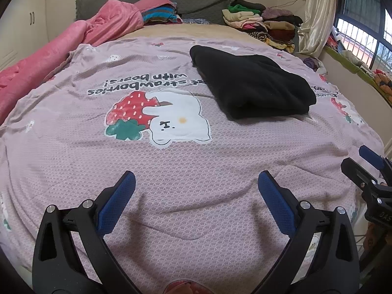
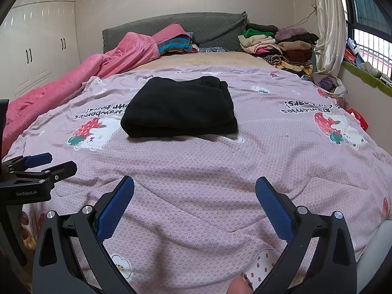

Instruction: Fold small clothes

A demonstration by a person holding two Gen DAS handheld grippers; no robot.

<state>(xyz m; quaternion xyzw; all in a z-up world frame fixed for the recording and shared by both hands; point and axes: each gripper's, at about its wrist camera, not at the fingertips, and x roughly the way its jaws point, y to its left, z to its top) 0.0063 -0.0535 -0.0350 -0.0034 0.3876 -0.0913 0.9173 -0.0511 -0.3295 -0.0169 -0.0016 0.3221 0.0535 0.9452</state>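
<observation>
A black garment (image 1: 252, 83) lies folded in a neat rectangle on the mauve strawberry-and-bear bedspread (image 1: 171, 161); it also shows in the right wrist view (image 2: 180, 106). My left gripper (image 1: 196, 183) is open and empty, hovering over the bedspread well short of the garment. My right gripper (image 2: 194, 187) is open and empty too, at the near side of the bed. Each gripper shows at the edge of the other's view: the right gripper (image 1: 367, 164) and the left gripper (image 2: 49, 163).
A pink quilt (image 2: 73, 83) runs along the bed's left side. A pile of folded clothes (image 2: 279, 46) sits at the head on the right, by the grey headboard (image 2: 176, 24). A curtain (image 2: 328, 24) and window are at the right, white wardrobes (image 2: 36, 44) at the left.
</observation>
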